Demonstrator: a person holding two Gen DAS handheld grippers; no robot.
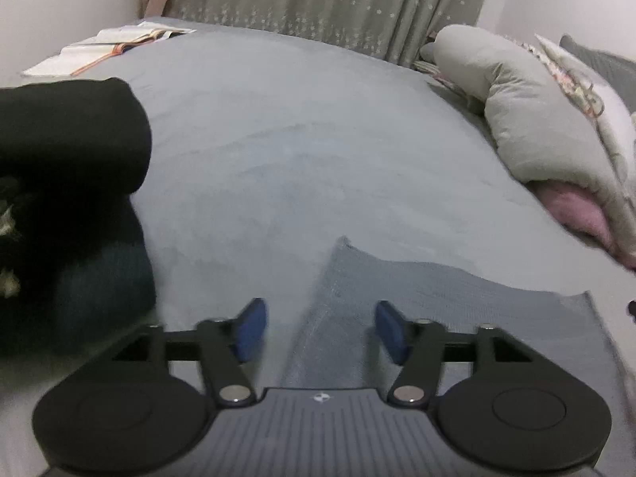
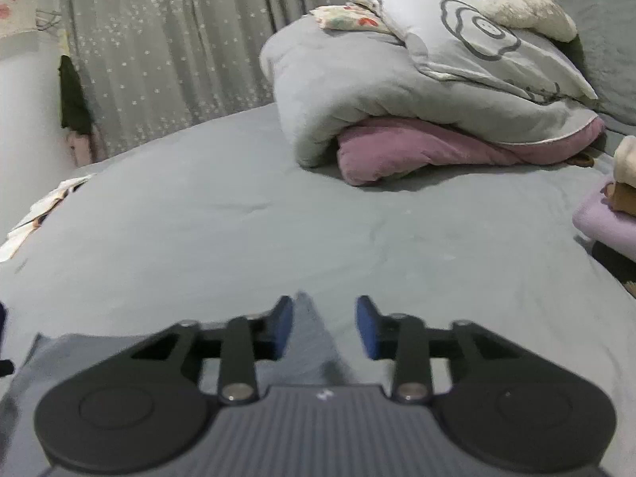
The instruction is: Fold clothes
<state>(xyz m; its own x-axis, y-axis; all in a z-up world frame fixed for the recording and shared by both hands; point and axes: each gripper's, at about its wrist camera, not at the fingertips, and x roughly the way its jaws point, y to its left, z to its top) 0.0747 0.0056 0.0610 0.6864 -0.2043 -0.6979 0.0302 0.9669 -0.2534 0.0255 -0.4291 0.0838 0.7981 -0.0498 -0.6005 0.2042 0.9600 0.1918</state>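
Grey knit garment (image 1: pixel 437 302) lies flat on the bed (image 1: pixel 298 139), at the near edge, right under both grippers; only its far edge and two corners are in view, so the fold stage is hard to read

Left gripper (image 1: pixel 320 328): fingers apart, nothing pinched, the garment's left corner sits in the gap below them. Right gripper (image 2: pixel 325 326): fingers apart too, a raised corner point of the same garment pokes up between them, pads not pressing on it. Both look free of the cloth

Handling, as a judgement: light, soft, ribbed knit, no stiffness, it'll drape and sag from any single pinch, and probably stretches a bit. Not slippery against the fuzzy bedsheet, so dragging will bunch it; lift instead. Best hold is the corners or the folded edge, one per gripper, pinch through all layers so they don't slide apart. Nothing fragile

Counts:
- grey garment in work: 1
- dark folded clothes stack (image 1: pixel 67 151) at left: 1 pile, at least two pieces, exact number not readable
- grippers: 2
- rolled duvet bundle (image 2: pixel 397 91) far right with a pink layer under it: 1
- open book (image 1: pixel 107 43) at the far left corner: 1
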